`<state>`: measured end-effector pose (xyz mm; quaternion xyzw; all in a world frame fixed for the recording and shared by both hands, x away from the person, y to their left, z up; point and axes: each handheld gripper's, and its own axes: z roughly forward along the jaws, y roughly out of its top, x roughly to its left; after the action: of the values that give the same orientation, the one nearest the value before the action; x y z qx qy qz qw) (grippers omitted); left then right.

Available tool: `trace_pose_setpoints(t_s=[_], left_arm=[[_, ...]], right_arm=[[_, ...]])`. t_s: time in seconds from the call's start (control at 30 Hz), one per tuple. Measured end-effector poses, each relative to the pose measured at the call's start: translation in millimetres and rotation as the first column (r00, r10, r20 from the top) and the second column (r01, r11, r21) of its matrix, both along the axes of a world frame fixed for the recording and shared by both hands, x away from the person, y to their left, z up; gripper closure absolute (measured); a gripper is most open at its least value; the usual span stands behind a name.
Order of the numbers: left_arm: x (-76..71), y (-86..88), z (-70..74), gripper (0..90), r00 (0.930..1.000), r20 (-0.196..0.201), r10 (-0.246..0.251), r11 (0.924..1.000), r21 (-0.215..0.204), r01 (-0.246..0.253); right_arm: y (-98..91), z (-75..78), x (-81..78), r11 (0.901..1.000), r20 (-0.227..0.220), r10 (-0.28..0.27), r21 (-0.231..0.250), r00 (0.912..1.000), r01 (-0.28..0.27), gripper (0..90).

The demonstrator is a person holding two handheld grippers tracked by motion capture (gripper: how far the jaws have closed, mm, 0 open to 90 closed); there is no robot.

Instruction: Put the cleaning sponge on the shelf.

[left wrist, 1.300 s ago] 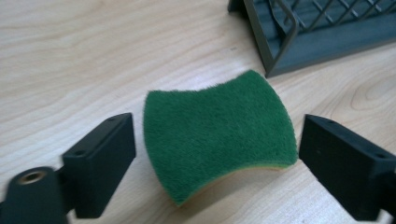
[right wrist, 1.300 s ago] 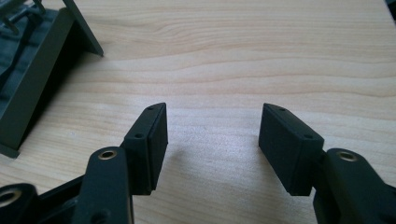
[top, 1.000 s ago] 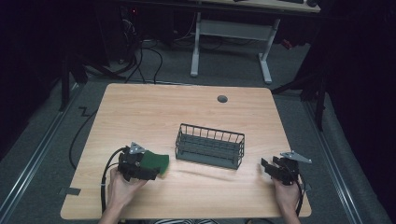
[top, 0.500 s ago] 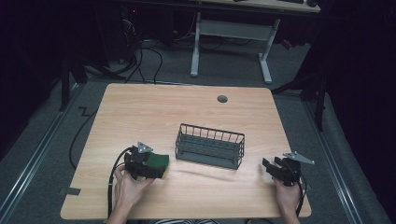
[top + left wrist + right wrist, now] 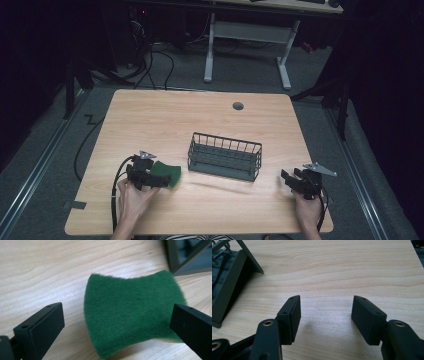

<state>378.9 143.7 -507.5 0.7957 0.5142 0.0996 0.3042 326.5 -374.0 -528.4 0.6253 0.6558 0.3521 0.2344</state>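
Left gripper view: we see the flat green scouring pad [image 5: 132, 315] lying on the pale wooden counter [image 5: 50, 270], between the two black jaws of the left hand-held gripper [image 5: 117, 327]; the jaws stand wide apart, the left one clear of the pad, the right one at its edge, and we cannot tell whether it touches.
High view: here we see the pad [image 5: 166, 173] as a small green patch at the tip of the left hand-held gripper [image 5: 150, 176], left of the dark wire basket [image 5: 225, 156], near it but apart.
Right gripper view: we see the right hand-held gripper [image 5: 325, 317] with jaws parted over bare wood, nothing between them; a basket corner [image 5: 227, 285] shows at upper left.
Basket: from above we make out nothing inside it.
Left hand: our left hand [image 5: 131, 197] holds its gripper low, pointing right toward the basket.
Right hand: the right hand [image 5: 306, 210] rests near the counter's front right corner, its gripper [image 5: 292, 181] pointing left, well apart from the basket.
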Motion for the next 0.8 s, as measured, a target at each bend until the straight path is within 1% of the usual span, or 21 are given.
trace_pose_setpoints(t_s=[0.03,0.1,0.13,0.23,0.3,0.33,0.37,0.5,0.53,0.57,0.67,0.7,0.73,0.8], left_arm=[[0.7,1.6,-0.6,0.2,0.9999,-0.011,-0.002,0.9999,-0.016,0.002],[1.2,2.8,-0.6,2.2,0.9998,-0.021,-0.005,0.9994,-0.034,0.005],[1.1,2.9,-0.3,4.3,0.9998,-0.021,-0.003,0.9994,-0.036,0.002],[1.0,4.5,-0.1,11.7,0.9993,-0.037,-0.011,0.9977,-0.068,0.008],[0.9,8.9,-2.8,18.2,0.9984,-0.053,-0.019,0.9924,-0.123,0.013],[0.9,8.9,-2.8,18.2,0.9984,-0.053,-0.019,0.9924,-0.123,0.013],[1.4,10.1,-4.0,18.2,0.998,-0.061,-0.017,0.9907,-0.135,0.009],[1.4,11.3,-3.7,21.4,0.9977,-0.066,-0.014,0.9901,-0.141,0.005],[1.6,13.0,-3.4,24.9,0.9977,-0.067,-0.01,0.9893,-0.146,0.0],[1.6,13.0,-3.4,25.6,0.9977,-0.067,-0.01,0.9893,-0.146,0.0],[1.5,16.4,-2.5,33.0,0.9983,-0.059,-0.001,0.9891,-0.147,-0.007],[2.3,18.6,-3.4,33.0,0.9977,-0.068,-0.003,0.9864,-0.164,-0.008],[2.5,18.8,-3.4,33.8,0.9976,-0.068,-0.007,0.9861,-0.166,-0.004],[2.6,17.6,-2.4,34.1,0.9976,-0.07,-0.005,0.9885,-0.151,-0.005]], right_arm=[[0.0,0.0,0.0,1.0,-0.001,-0.001,0.0,1.0,0.001,40.9],[0.0,-0.1,0.0,1.0,-0.001,-0.002,0.0,1.0,0.002,41.1],[0.0,-0.1,0.0,1.0,-0.003,-0.001,-0.001,1.0,0.001,41.6],[0.6,-0.2,0.2,1.0,-0.003,0.001,-0.007,1.0,-0.001,42.9],[0.9,-0.3,0.2,0.9999,-0.007,0.0,-0.012,1.0,0.0,43.8],[0.9,-0.3,0.2,0.9999,-0.007,0.0,-0.012,1.0,0.0,43.8],[0.9,-0.2,0.2,0.9999,-0.008,0.0,-0.012,1.0,0.0,43.9],[0.9,-0.3,0.3,0.9999,-0.009,-0.004,-0.014,1.0,0.004,44.3],[1.0,-0.3,0.2,0.9999,-0.011,-0.008,-0.014,0.9999,0.007,44.4],[1.0,-0.3,0.2,0.9999,-0.011,-0.008,-0.014,0.9999,0.007,44.4],[0.9,-0.4,0.3,0.9998,-0.011,-0.006,-0.017,0.9999,0.006,44.5],[0.8,-0.5,0.4,0.9998,-0.01,-0.007,-0.016,0.9999,0.007,44.6],[0.9,-0.4,0.5,0.9998,-0.013,-0.009,-0.016,0.9999,0.009,44.8],[0.9,-0.5,0.5,0.9998,-0.012,-0.008,-0.017,0.9999,0.008,44.8]])
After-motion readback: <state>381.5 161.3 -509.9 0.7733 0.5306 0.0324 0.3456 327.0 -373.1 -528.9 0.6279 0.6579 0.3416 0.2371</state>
